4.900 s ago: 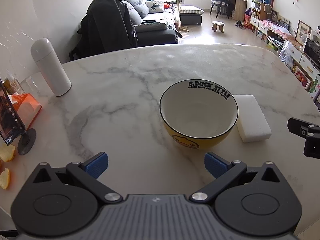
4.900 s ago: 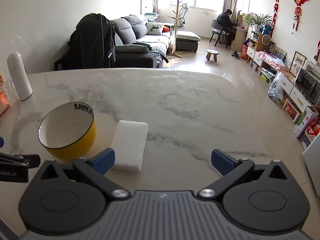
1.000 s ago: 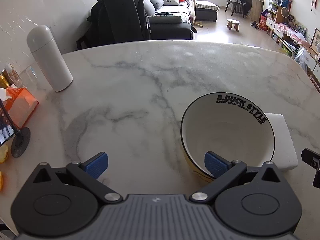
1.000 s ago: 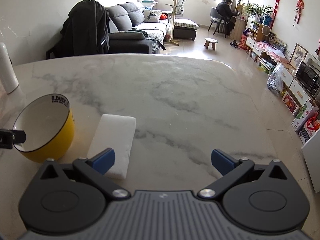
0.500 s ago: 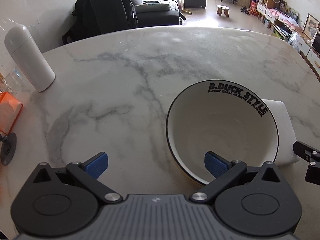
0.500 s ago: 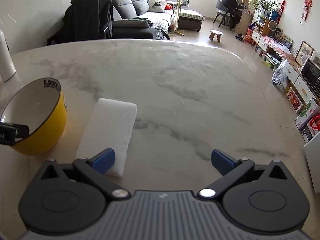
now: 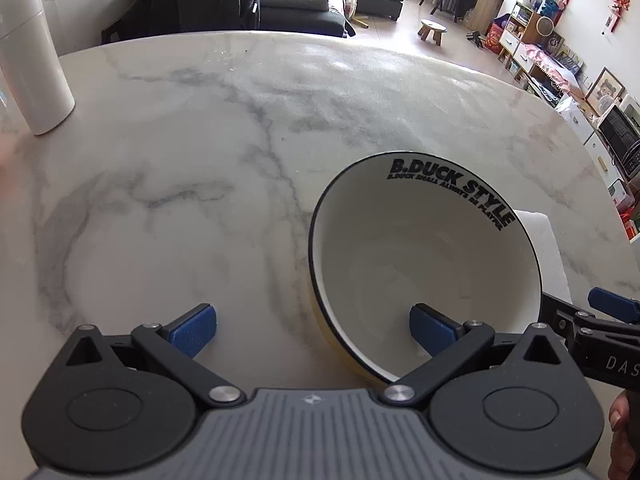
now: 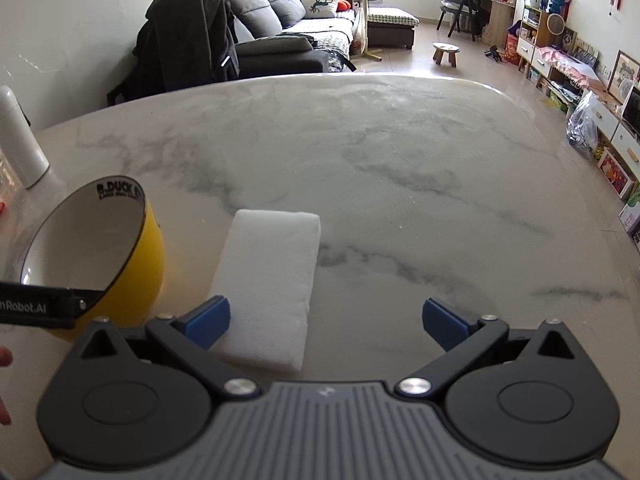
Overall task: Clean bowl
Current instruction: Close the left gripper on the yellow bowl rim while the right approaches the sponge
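A bowl (image 7: 424,272), yellow outside and white inside with black lettering under the rim, stands on the marble table (image 7: 200,160). My left gripper (image 7: 313,330) is open and straddles the bowl's near rim: its right pad (image 7: 434,330) is inside the bowl, its left pad (image 7: 192,330) outside over the table. A white sponge (image 8: 268,280) lies flat just right of the bowl (image 8: 88,248). My right gripper (image 8: 326,322) is open low over the sponge's near end, its left pad (image 8: 208,320) at the sponge's near-left corner. Nothing is held.
A white flask (image 7: 30,60) stands at the table's far left. The right gripper's finger (image 7: 612,316) sits close beside the bowl's right side. Beyond the table's far edge are a sofa (image 8: 280,40) with a black coat and a person seated at a desk.
My left gripper has moved in on the bowl, so its right pad now sits deeper inside the rim. My right gripper has come closer over the sponge's near end.
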